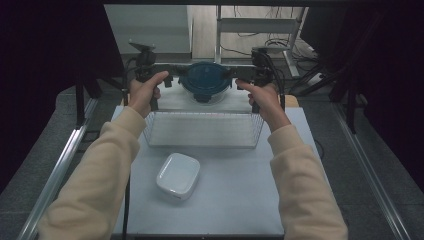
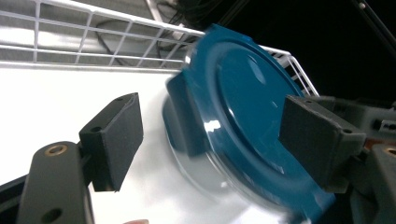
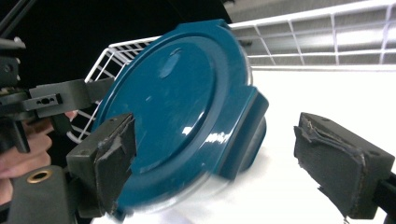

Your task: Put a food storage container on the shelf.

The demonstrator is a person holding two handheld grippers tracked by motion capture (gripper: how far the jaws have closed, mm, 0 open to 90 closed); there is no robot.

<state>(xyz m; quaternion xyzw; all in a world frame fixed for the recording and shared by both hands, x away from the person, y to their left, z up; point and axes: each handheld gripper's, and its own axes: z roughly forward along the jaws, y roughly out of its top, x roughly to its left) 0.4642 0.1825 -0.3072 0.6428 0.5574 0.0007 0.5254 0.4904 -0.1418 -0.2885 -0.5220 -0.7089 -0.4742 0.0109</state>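
A round clear container with a dark blue clip lid (image 1: 205,80) sits lid up at the far end of the white wire basket (image 1: 202,146). My left gripper (image 1: 167,79) is at its left side and my right gripper (image 1: 239,75) at its right. In the left gripper view the container (image 2: 243,107) lies between my left gripper's (image 2: 215,135) jaws, and one pad stands well apart from it. The right gripper view shows the same container (image 3: 177,107) between my right gripper's (image 3: 224,158) jaws, again with a wide gap at one pad. Both grippers are open. The container's lower edge is blurred.
A white square bowl (image 1: 178,176) stands on the pale table (image 1: 235,205) in front of the basket. The basket's wire walls (image 2: 93,32) (image 3: 327,28) rise behind the container. Cream sleeves come in from the bottom. Dark curtains and a metal frame surround the table.
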